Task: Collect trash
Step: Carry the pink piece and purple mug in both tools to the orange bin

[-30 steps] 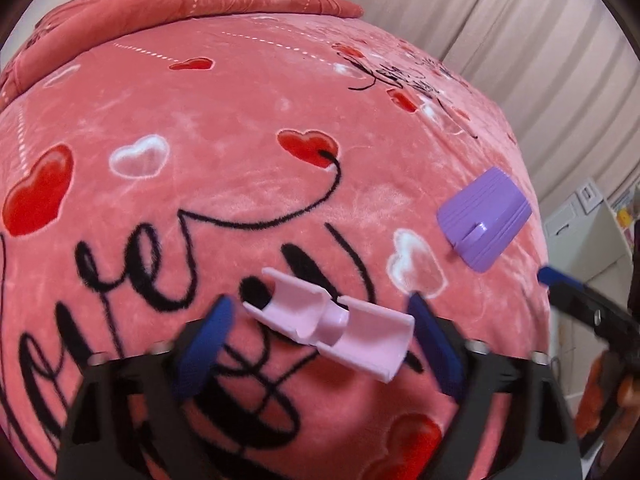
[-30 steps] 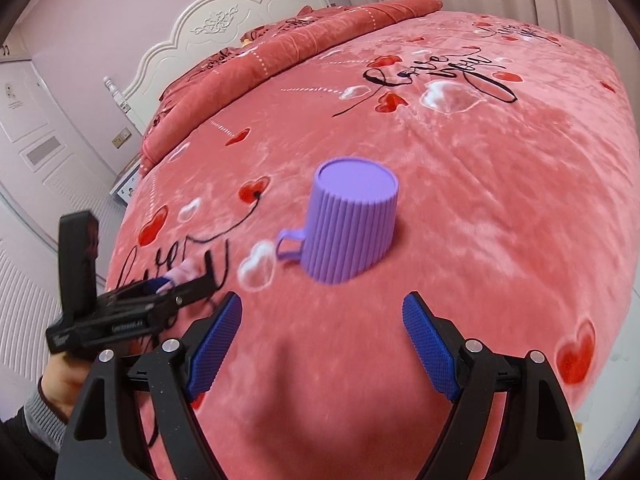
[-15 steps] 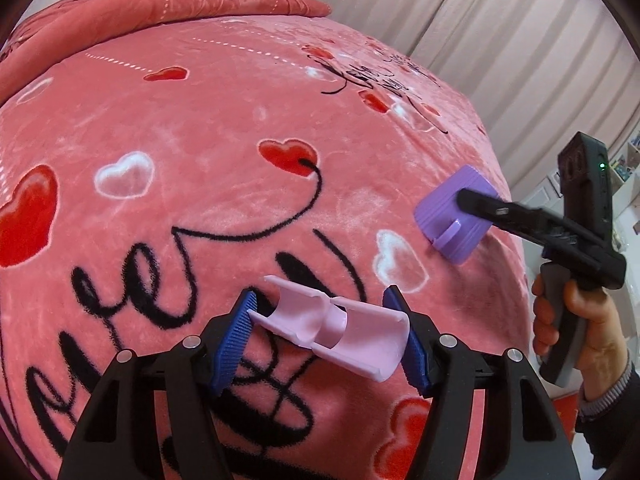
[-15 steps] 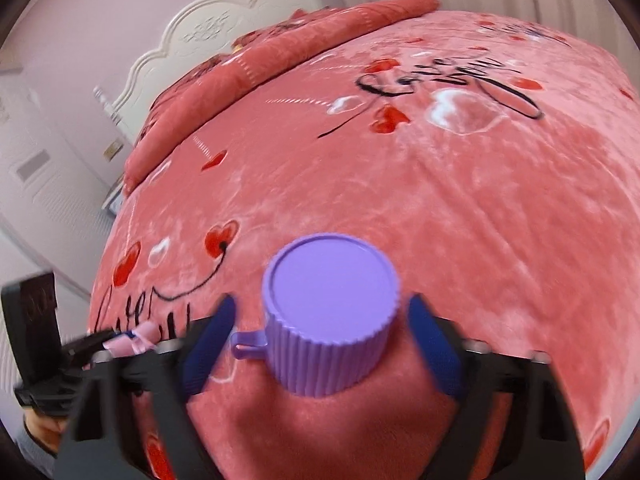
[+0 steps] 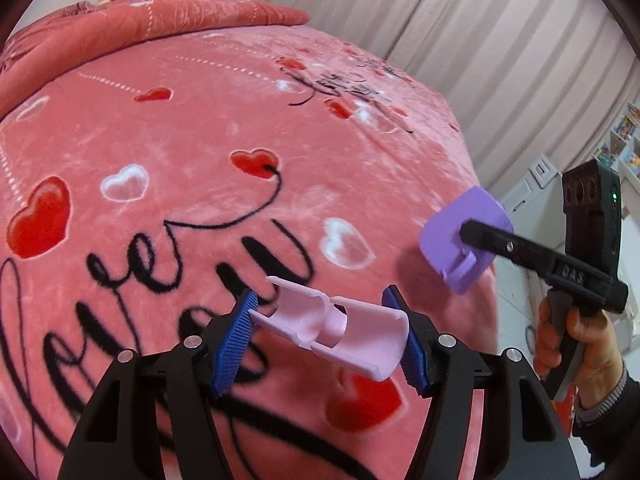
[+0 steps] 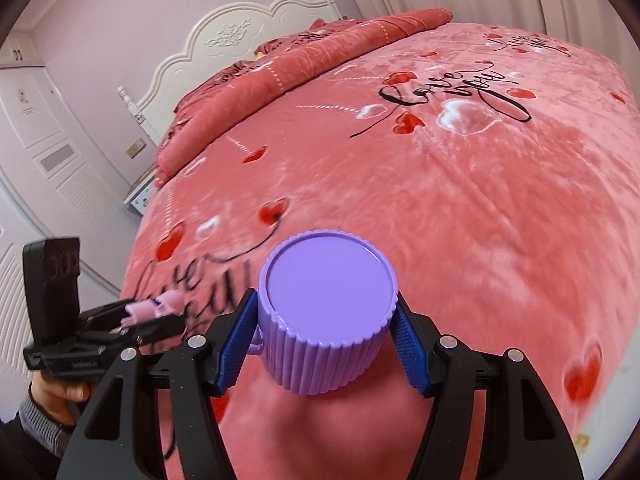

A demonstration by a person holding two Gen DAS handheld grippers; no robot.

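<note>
left gripper (image 5: pixel 326 336), nearest the lens, closed on a pale pink open case (image 5: pixel 332 330) held by its two ends just above the bedspread (image 5: pixel 180 128); so narrow a purchase on smooth plastic could let the case pivot or drop. beyond it, right gripper (image 6: pixel 326 338) closed on the ribbed wall of an upturned purple cup (image 6: pixel 326 312) near the bed's foot edge, where the tapering wall could slide out downward.

The bedspread (image 6: pixel 460 208) reads "Love you" (black script), and the right claw's (image 5: pixel 466 236) body "DAS".
</note>
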